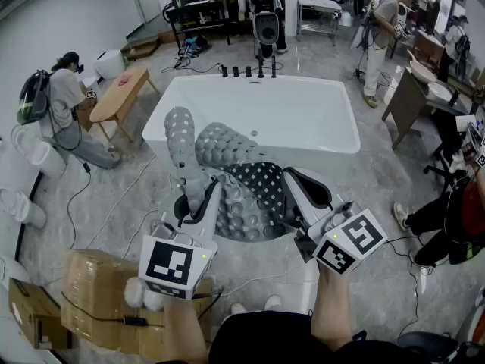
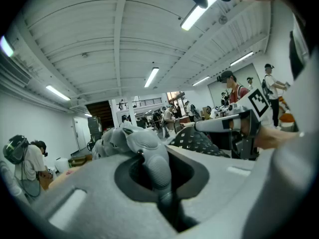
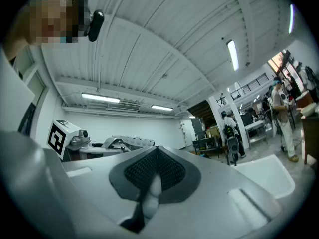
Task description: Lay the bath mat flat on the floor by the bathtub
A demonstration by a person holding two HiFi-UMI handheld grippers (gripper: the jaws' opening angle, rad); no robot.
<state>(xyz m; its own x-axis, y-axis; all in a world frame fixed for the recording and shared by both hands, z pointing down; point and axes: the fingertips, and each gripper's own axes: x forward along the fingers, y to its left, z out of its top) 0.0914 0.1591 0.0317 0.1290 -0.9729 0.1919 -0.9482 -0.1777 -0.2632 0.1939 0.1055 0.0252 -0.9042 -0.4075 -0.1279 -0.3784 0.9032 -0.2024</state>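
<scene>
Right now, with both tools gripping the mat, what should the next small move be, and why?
Probably draw the left tool and the right tool apart sideways to stretch the mat open. Both are shut on it close together, and it sits bunched and folded, dotted underside showing, in front of the bathtub, so it likely can't be laid flat yet.

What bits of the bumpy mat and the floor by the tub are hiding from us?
Head view: near edge of the bath mat, behind the left gripper and right gripper.
Head view: the floor under the mat, covered by it.
Left gripper view: the bathtub, blocked by the mat bunched at the jaws.
</scene>
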